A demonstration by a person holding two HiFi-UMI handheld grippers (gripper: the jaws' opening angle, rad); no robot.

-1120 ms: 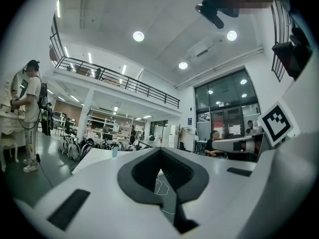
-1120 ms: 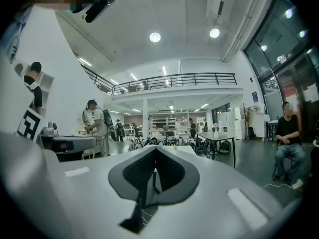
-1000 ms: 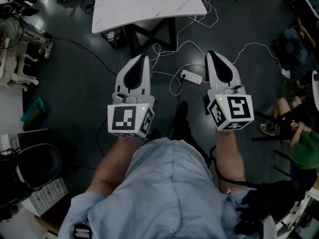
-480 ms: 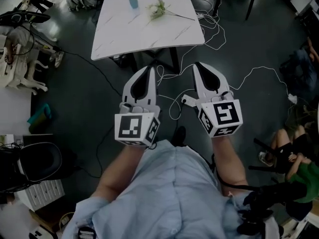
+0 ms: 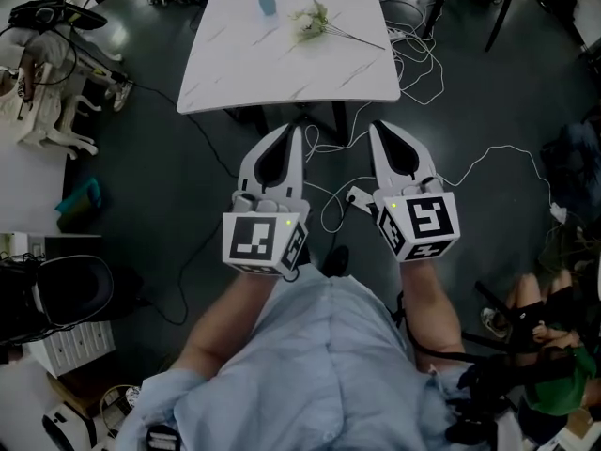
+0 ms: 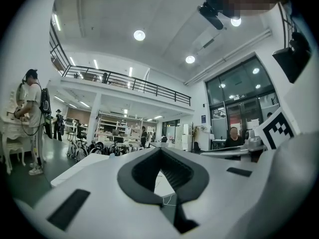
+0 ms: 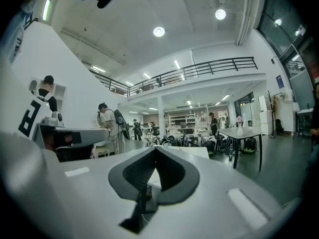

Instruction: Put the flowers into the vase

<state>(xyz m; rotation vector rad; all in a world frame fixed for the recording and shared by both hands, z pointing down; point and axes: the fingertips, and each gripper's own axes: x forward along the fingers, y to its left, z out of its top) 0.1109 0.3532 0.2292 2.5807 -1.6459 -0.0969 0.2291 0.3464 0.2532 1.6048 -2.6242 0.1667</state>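
Pressed together and empty, the left claw and right claw were short of the tabletop, presumably since the flowers, lying near the blue vase, were not yet within reach.

In the head view there is one white table, and on it one blue vase and one bunch of flowers, whose stems are too small to count. There are two grippers, the left gripper and the right gripper, and two marker cubes, the left cube and the right cube. One power strip lies among white cables too tangled to count. The left gripper view shows three round ceiling lights, and the right gripper view shows two.
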